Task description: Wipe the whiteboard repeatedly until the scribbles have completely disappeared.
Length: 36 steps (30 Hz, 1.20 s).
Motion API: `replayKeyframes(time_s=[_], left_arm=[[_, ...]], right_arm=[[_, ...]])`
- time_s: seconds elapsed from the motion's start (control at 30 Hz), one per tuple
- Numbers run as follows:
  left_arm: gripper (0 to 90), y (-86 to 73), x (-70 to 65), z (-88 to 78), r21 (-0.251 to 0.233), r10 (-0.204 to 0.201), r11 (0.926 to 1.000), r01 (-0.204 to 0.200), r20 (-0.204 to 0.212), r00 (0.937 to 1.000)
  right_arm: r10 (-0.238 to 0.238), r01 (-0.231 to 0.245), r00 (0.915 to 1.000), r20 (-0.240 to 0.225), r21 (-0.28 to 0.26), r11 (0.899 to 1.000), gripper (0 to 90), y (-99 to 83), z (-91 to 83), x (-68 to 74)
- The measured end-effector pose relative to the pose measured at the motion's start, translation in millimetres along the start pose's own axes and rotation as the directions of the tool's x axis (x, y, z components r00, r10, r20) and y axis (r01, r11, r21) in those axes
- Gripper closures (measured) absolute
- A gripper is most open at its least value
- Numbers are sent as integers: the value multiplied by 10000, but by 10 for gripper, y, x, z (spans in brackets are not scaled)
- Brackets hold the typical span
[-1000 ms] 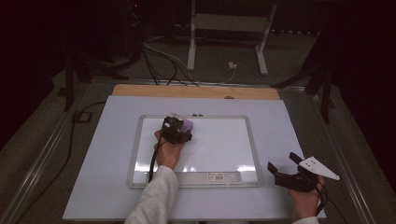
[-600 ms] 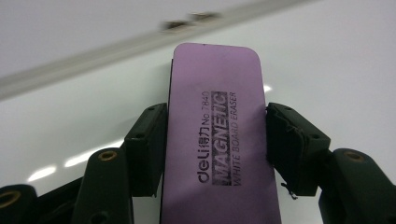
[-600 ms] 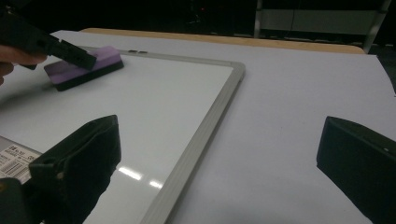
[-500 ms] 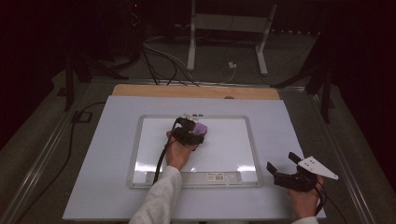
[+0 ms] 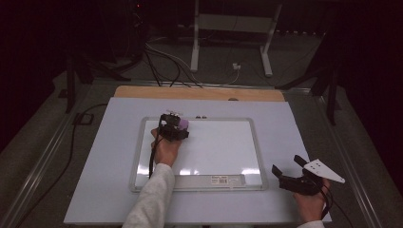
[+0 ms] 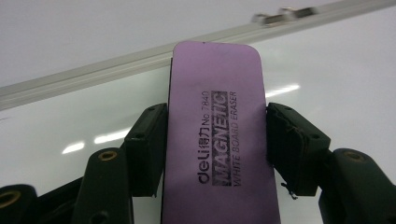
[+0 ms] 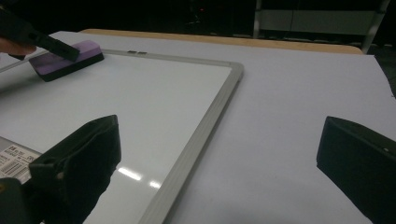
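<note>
Purple eraser [image 6: 217,135]: oblong magnetic whiteboard eraser, flat face up, lying on the whiteboard [image 5: 223,152] near its far left corner, close beside the top frame. Long axis runs along the jaws of the left gripper [image 5: 172,127], far end pointing toward the top frame.

Left gripper: jaws partly closed, pads pressed on the eraser's two long sides.

Right gripper [image 5: 290,171]: off the board's right near corner over the table [image 5: 104,142], jaws spread wide, holding nothing.
</note>
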<state>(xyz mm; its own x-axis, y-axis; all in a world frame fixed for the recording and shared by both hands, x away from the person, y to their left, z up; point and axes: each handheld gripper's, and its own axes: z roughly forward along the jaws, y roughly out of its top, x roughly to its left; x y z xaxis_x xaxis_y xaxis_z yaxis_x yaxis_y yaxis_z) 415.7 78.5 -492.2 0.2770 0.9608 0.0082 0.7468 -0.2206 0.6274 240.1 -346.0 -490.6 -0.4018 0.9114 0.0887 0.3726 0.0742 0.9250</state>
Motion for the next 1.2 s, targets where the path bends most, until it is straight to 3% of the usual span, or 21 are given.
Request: replayKeyframes(time_s=[0.2,0.3,0.37,0.53,0.67,0.8,0.87,0.93,0.97,1.0,1.07,1.1,1.17,1.2], left_arm=[[423,-24,99,-25,38,-118,9999,120,-289,9995],[423,-39,113,-31,-6,-175,9998,175,-273,9995],[423,-48,89,-27,-81,-160,9998,160,-31,9999],[423,-40,-144,-13,-184,258,9995,-251,376,9990],[422,-52,-482,-20,-332,1017,9945,-990,948,9903],[422,-109,-758,-66,-328,1544,9880,-1509,2100,9654],[422,-147,-889,-98,-296,1904,9813,-1902,2927,9370],[422,-177,-995,-130,-376,2295,9726,-2294,3117,9220],[422,-183,-1017,-139,-371,2397,9700,-2404,3147,9184],[422,-190,-1033,-145,-429,2502,9674,-2494,3100,9172],[422,-189,-1004,-133,-444,2388,9704,-2374,3234,9156],[422,-188,-993,-131,-482,2394,9705,-2364,3114,9196],[422,-170,-934,-121,-521,2372,9714,-2317,2576,9367],[423,-158,-887,-108,-492,2191,9757,-2136,2428,9450]], right_arm=[[15,-15,10000,10,-19,10000,0,1,-7,-6],[15,-15,10000,8,-24,10000,0,1,-7,-6],[12,-12,10000,-4,-6,10000,0,0,-3,-3],[-39,39,10000,-19,30,10000,0,1,10,14],[-37,37,10000,-49,45,10000,0,1,10,22],[-17,17,10000,-40,13,10000,0,0,4,13],[-45,45,10000,-52,20,10000,0,0,8,14],[-38,38,10000,-60,28,10000,0,1,8,17],[-49,49,10000,-76,40,10000,0,1,9,23],[-67,67,9999,-79,33,10000,0,1,9,25],[-69,69,9999,-83,12,10000,0,2,6,26],[-62,62,9999,-79,12,10000,0,2,5,24],[-29,29,10000,-55,3,10000,0,1,1,18],[0,0,10000,-39,-18,10000,0,1,-4,12]])
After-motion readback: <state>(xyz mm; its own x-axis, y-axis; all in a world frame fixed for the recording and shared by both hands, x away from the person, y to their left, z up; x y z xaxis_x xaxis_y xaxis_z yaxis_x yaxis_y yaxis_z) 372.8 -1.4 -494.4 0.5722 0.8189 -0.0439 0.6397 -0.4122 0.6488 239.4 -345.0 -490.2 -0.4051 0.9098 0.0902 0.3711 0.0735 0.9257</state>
